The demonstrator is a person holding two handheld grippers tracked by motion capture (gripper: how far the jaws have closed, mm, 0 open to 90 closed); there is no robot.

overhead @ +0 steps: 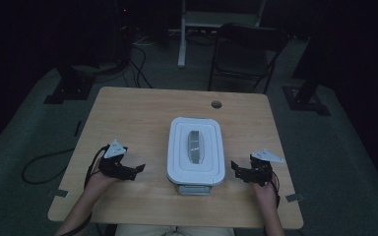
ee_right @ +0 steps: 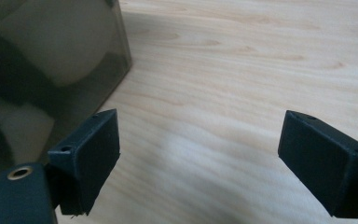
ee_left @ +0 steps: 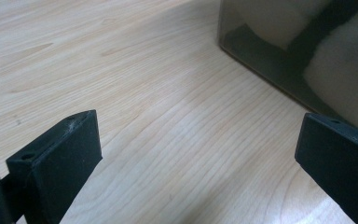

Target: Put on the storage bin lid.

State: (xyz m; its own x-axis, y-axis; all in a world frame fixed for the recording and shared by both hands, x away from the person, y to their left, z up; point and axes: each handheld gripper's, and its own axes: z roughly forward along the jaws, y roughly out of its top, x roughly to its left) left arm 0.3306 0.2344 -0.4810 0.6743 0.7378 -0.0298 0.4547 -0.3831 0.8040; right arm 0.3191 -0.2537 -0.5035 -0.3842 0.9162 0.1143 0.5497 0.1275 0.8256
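2 grippers, left gripper [overhead: 139, 168] and right gripper [overhead: 235, 165], jaws wide, flanking 1 lidded box [overhead: 196, 150]; advice: close in level, grip opposite lid edges evenly.

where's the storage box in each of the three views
High view: storage box with white lid sits at table centre, between the two grippers.
Left gripper view: its smoky clear wall fills the upper right.
Right gripper view: its wall fills the upper left.
Shared landmark: the light wooden table under it.
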